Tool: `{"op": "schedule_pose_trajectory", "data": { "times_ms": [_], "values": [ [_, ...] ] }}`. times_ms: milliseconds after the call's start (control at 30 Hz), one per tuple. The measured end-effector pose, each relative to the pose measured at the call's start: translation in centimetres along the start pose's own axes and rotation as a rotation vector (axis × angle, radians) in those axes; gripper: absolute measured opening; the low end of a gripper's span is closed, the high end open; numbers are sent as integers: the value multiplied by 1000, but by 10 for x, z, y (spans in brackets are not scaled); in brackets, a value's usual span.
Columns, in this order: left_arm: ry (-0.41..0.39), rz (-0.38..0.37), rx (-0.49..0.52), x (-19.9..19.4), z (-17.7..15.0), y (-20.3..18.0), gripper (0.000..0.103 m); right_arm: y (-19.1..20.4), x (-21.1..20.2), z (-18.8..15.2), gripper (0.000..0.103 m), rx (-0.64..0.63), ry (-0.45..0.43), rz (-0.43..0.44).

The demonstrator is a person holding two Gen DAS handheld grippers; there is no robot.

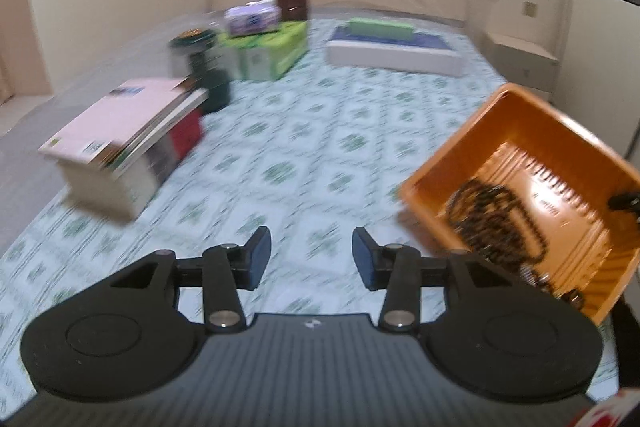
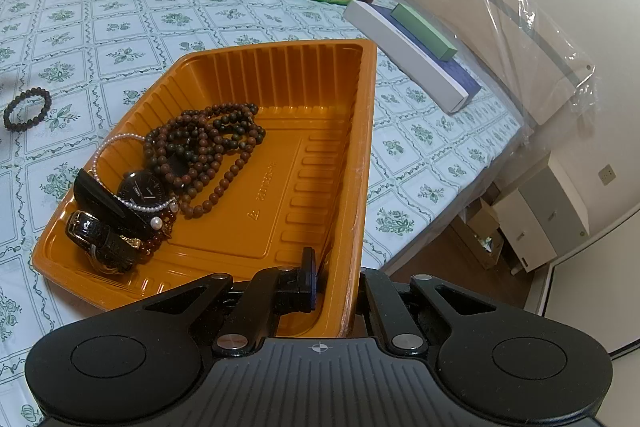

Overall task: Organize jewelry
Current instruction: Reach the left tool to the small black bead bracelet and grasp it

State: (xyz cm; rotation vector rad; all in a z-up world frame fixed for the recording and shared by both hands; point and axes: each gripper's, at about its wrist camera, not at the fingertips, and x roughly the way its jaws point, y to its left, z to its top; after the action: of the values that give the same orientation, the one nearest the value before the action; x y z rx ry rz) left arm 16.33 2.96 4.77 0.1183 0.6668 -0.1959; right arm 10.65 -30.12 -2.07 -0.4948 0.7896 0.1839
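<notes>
My right hand-held gripper (image 2: 334,277) is pinching the near wall of the orange plastic tray (image 2: 362,155), one finger inside the tray and the other outside it. The tray lies on the bed's floral sheet (image 2: 132,27). In the tray's left end lie a long strand of brown beads (image 2: 208,151), a black wristwatch (image 2: 140,189), a thin pearl bracelet (image 2: 120,141) and a black leather strap (image 2: 100,239), all heaped together and touching. A dark bead bracelet (image 2: 26,109) lies on the sheet, well left of the tray. My left hand-held gripper (image 1: 312,259) hangs above the sheet with its fingers spread and nothing between them, the tray just to its right.
</notes>
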Motion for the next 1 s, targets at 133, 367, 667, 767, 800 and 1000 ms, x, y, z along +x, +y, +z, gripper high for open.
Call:
{"op": "schedule_pose_trajectory", "data": {
  "times_ms": [133, 367, 667, 767, 800, 1000],
  "values": [
    [24, 32, -62, -5, -23, 17, 42, 0, 0, 0, 4, 0, 0, 0],
    [70, 68, -90, -3, -63, 22, 42, 0, 0, 0, 4, 0, 0, 0],
    [122, 36, -118, 14, -100, -1, 41, 0, 0, 0, 4, 0, 1, 0],
    [134, 17, -123, 21, -105, -7, 37, 0, 0, 0, 4, 0, 1, 0],
    [141, 9, -123, 24, -107, -9, 37, 0, 0, 0, 4, 1, 1, 0],
    [152, 14, -130, 30, -110, -13, 30, -1, 0, 0, 4, 1, 1, 0]
  ]
}}
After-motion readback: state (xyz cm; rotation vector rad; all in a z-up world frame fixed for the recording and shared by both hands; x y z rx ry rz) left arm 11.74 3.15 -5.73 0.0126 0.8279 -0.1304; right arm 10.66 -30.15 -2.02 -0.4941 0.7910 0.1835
